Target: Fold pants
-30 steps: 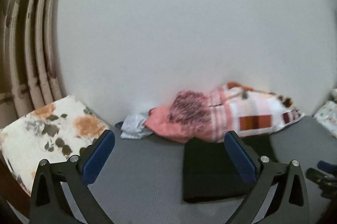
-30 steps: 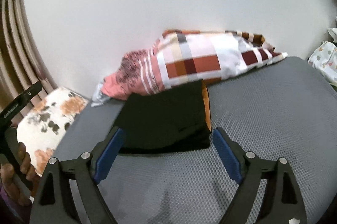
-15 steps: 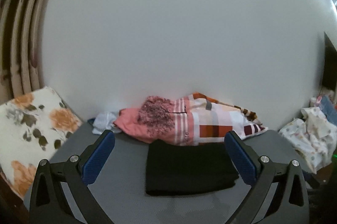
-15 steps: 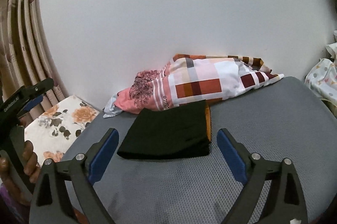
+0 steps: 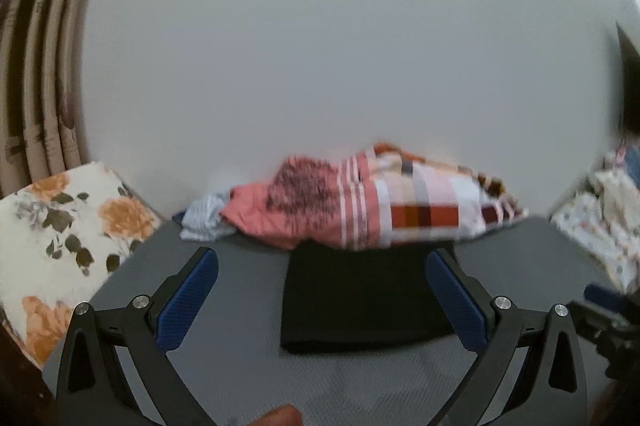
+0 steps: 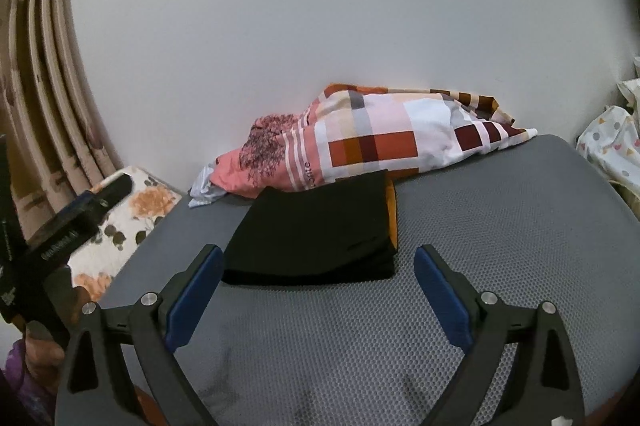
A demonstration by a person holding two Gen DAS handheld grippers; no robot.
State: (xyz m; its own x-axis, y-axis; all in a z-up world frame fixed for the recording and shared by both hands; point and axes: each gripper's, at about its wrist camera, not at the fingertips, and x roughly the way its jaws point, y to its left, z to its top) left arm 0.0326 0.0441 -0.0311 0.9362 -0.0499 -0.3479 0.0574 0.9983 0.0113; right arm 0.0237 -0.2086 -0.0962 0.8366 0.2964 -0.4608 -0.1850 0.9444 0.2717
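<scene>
The black pants (image 5: 356, 298) lie folded in a flat rectangle on the grey mesh surface (image 5: 240, 378). In the right wrist view the pants (image 6: 316, 230) show an orange edge on their right side. My left gripper (image 5: 322, 296) is open and empty, just short of the pants' near edge. My right gripper (image 6: 318, 292) is open and empty, hovering just in front of the pants. The left gripper's body (image 6: 68, 226) also shows at the left of the right wrist view.
A pink and checked cloth pile (image 6: 372, 142) lies against the white wall behind the pants, with a small striped cloth (image 5: 206, 218) beside it. A floral cushion (image 5: 60, 238) sits at the left. Patterned fabric (image 6: 612, 142) lies at the right. Curtains (image 6: 44, 86) hang at the far left.
Both grippers have shifted a little relative to the folded pants: the left view swung back and closer. The pants have not moved and both grippers stay open.
</scene>
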